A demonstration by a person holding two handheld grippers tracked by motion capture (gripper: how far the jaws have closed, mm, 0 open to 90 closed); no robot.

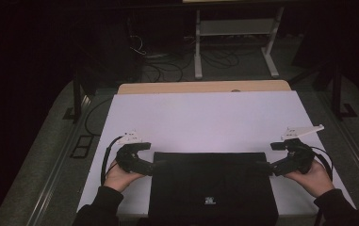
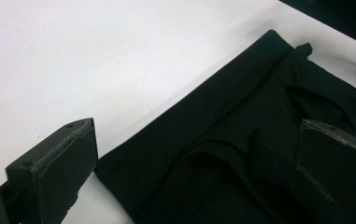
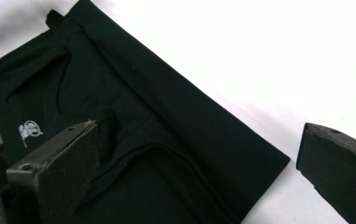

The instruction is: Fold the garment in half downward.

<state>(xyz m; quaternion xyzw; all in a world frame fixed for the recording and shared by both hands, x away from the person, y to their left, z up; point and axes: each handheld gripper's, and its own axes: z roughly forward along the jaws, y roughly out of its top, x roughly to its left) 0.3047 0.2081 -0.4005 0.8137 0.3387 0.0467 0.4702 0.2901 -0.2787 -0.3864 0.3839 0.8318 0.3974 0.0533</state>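
High view: a person seated at the near edge of a white table (image 1: 205,117) holds a two-jaw gripper in each hand, one at either end of a folded black garment (image 1: 212,186) that lies flat on the near half of the tabletop. The left gripper (image 1: 154,168) meets the garment's far-left corner and the right gripper (image 1: 263,167) its far-right corner; from this height it cannot be told whether either pair of jaws touches the cloth. A small white logo (image 1: 209,200) shows near the garment's near edge. Dark sleeves enter from the bottom of the frame, and a strip of bare wood (image 1: 200,87) runs along the table's far side. No box, bin or other container stands on the table.

Left gripper view: the left gripper (image 2: 203,158) has its jaws spread wide apart, one over the white table (image 2: 96,60) and the other over the black garment (image 2: 241,140), with the garment's corner lying in the gap between them. The cloth shows folded layers and soft creases, and nothing is clamped.

Right gripper view: the right gripper (image 3: 199,163) likewise has its jaws wide apart, straddling the black garment (image 3: 157,126) at its corner, one jaw above the cloth and the other above the bare table (image 3: 269,60). The white logo (image 3: 30,129) appears beside the jaw over the cloth. The fabric is not gripped.
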